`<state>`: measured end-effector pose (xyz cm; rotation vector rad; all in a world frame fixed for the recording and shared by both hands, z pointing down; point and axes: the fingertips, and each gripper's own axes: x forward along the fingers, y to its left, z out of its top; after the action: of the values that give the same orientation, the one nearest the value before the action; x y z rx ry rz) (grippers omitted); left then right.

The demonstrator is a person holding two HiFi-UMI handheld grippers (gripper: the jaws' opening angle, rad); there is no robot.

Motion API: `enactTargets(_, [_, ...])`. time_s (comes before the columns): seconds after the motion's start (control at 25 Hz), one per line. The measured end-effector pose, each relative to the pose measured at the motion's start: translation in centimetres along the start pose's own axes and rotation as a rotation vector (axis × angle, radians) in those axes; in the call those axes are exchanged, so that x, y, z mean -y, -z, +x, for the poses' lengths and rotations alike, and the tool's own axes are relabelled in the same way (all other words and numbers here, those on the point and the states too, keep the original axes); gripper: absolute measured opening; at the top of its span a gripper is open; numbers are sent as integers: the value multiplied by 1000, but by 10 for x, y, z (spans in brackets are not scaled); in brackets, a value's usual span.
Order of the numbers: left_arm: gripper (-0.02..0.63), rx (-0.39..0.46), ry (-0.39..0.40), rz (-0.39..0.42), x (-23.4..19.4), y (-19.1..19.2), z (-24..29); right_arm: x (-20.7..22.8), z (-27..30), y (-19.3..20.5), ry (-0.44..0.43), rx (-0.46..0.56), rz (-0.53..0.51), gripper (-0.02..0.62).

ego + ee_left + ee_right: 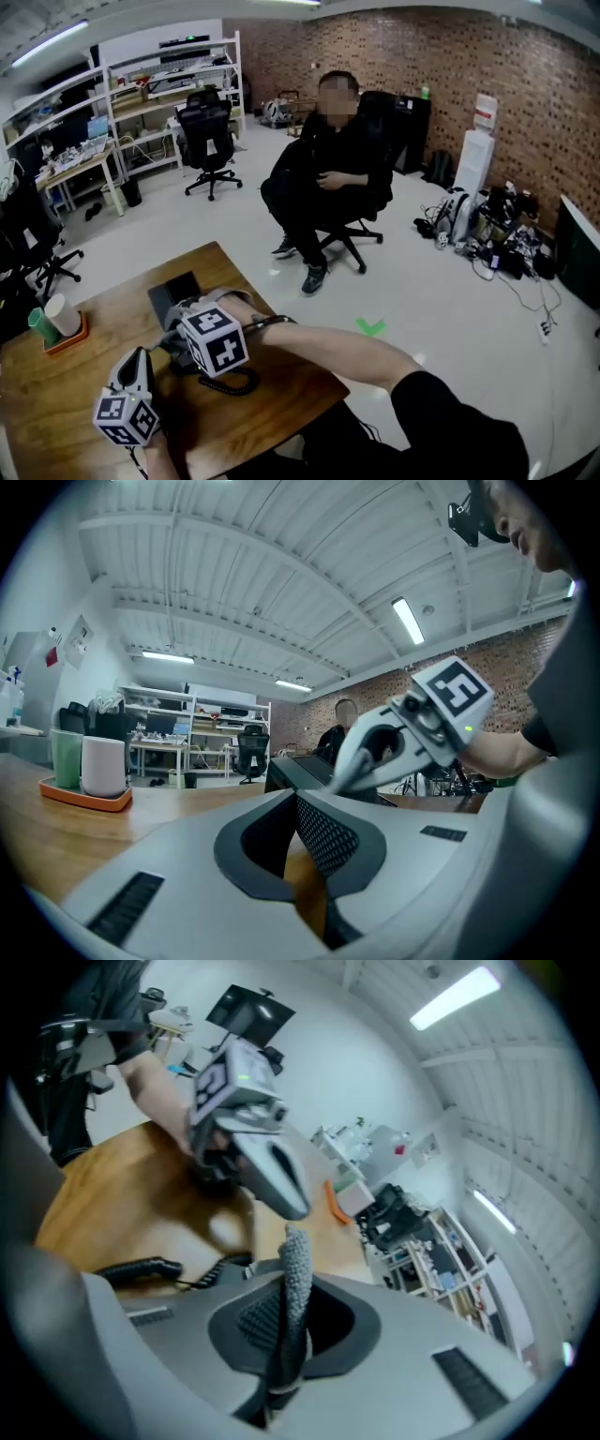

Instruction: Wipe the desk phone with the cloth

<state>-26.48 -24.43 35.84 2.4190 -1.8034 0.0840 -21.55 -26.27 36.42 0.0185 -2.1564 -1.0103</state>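
Desk phone point(178, 289), dark and flat, lying on the wooden desk point(84, 394) with its coiled cord point(230, 382) looped on the side nearest the person. The right gripper point(187, 330) is held directly over the near edge of the phone, its jaws closed on the cloth point(296, 1269). The cloth is a grey knitted strip pinched between the pads, with its free end standing out beyond the jaw tips. The left gripper point(139, 361) sits just beside the phone on its near left side, low over the bare wood. Its jaws are brought together at the tips with nothing between them. Well beyond the phone on the left, an orange tray point(67, 339) holds two cups.

Progress, as a judgement: the cloth is already taken up and carried to the phone, so the preparatory part appears complete and the moment falls at or within the wiping itself. The left gripper view shows the right gripper's tips right at the phone's upper face, but no view settles whether the cloth is actually pressing on it. The phone's surface gives no sign of which areas are clean, so the wiped portion cannot be told. What plausibly remains is passing the cloth over the face and the handset, with the free left gripper placed well to steady the phone
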Motion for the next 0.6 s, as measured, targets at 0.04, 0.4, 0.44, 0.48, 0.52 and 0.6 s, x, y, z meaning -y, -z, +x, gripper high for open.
enactTargets(0.04, [-9,3,-3,0,-1,1,-2,23,5,5,72,-5,45,25])
enactTargets(0.4, [-9,16,14,14,26,-9,18,131,7,87,355,-78,304,26])
enactTargets(0.44, [-9,11,13,15,21,-11,16,132,13,84,349,-75,313,25])
enactTargets(0.48, [-9,8,11,15,16,-11,14,134,19,81,346,-73,315,25])
enactTargets(0.52, [-9,7,8,15,13,-12,12,134,23,78,344,-70,312,25])
enactTargets(0.6, [-9,6,6,11,13,-10,11,131,24,75,330,-68,296,25])
